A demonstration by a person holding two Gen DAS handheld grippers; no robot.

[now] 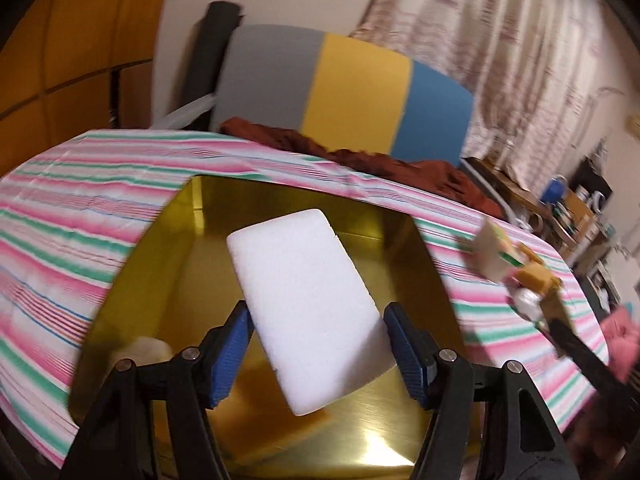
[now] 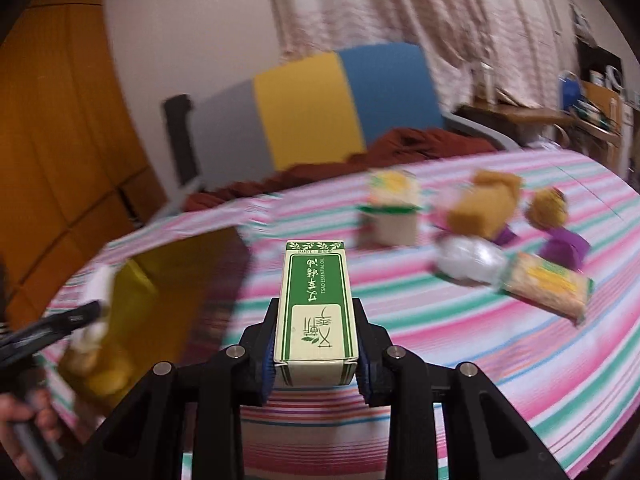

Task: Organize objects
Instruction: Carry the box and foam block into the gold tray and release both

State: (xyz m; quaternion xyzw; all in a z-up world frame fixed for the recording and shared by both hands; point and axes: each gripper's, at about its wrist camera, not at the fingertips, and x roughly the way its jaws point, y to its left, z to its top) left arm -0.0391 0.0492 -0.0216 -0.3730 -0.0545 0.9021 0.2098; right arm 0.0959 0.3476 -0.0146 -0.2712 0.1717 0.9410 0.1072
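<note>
In the left wrist view my left gripper [image 1: 318, 354] hangs over an open gold box [image 1: 400, 420] on the striped cloth. A white foam block [image 1: 306, 300] lies between its blue pads [image 1: 236, 352]; a gap shows at the right pad, so the jaws stand open. A pale object [image 1: 148, 350] lies in the box's left corner. In the right wrist view my right gripper [image 2: 316, 350] is shut on a green and cream essential-oil box [image 2: 314, 300], held above the table. The gold box [image 2: 160, 280] stands to its left.
On the pink, green and white striped tablecloth [image 2: 480, 340] lie a cream tub [image 2: 394, 204], tan sponges [image 2: 484, 204], a clear wrapped item [image 2: 468, 258], a cracker packet [image 2: 548, 284] and purple pieces [image 2: 566, 246]. A grey, yellow and blue chair back [image 2: 304, 116] and brown cloth [image 1: 360, 156] lie behind.
</note>
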